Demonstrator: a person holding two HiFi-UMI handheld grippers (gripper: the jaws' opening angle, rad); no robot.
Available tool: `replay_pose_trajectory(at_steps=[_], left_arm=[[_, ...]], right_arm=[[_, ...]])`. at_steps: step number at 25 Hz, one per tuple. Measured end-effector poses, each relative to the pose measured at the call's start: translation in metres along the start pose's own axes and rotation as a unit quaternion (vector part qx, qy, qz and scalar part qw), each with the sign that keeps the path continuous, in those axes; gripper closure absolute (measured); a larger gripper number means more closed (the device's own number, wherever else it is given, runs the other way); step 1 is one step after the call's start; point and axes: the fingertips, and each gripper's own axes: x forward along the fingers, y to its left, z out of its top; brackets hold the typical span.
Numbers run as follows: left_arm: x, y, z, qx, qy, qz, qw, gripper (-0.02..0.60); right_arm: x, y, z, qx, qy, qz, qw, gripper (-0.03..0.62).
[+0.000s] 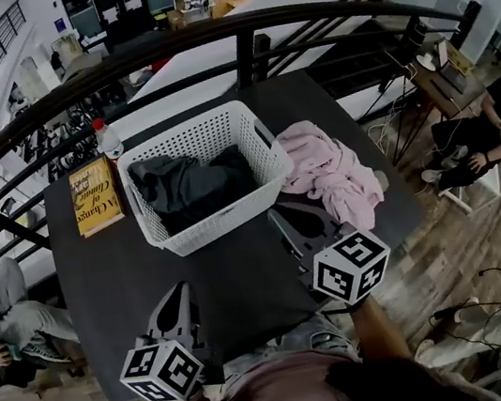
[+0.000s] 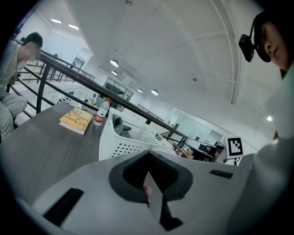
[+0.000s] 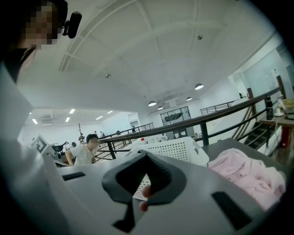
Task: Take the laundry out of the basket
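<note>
Laundry [image 1: 189, 188], a dark grey heap, lies bunched inside the white basket [image 1: 226, 223] on the dark table [image 1: 236, 283]. A pink garment [image 1: 327, 172] lies on the tabletop just beside the basket's right wall. The right gripper [image 1: 280, 218] hovers near the basket's front right corner, jaws clenched on nothing. The left gripper [image 1: 181, 297] hangs nearer the person, likewise closed and empty. A yellow book [image 1: 96, 195] and a bottle [image 1: 108, 138] sit left of the basket.

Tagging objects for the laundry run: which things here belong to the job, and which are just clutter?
Job: white laundry basket; dark grey clothes inside it; pink garment lying beside it.
Clutter: yellow book; water bottle.
</note>
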Motion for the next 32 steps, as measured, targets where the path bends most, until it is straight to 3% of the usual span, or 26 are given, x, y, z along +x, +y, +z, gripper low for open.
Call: replay_pose_trajectory(at_steps=[14,18,32], left_arm=[[0.017,0.020,0.008,-0.042,-0.027,0.057,0.9971,0.584],[0.017,0.026,0.010,-0.052,-0.036,0.075,0.9952,0.584],[0.020,0.049,0.001,-0.098,-0.053,0.135,0.9845,0.584]], right_arm=[[0.045,-0.009,0.041,-0.071,0.031,0.083,0.994,0.574],[0.063,-0.005,0.049,-0.094,0.052,0.119,0.987,0.506],[0.146,-0.005,0.040,-0.158,0.153,0.213,0.952,0.382]])
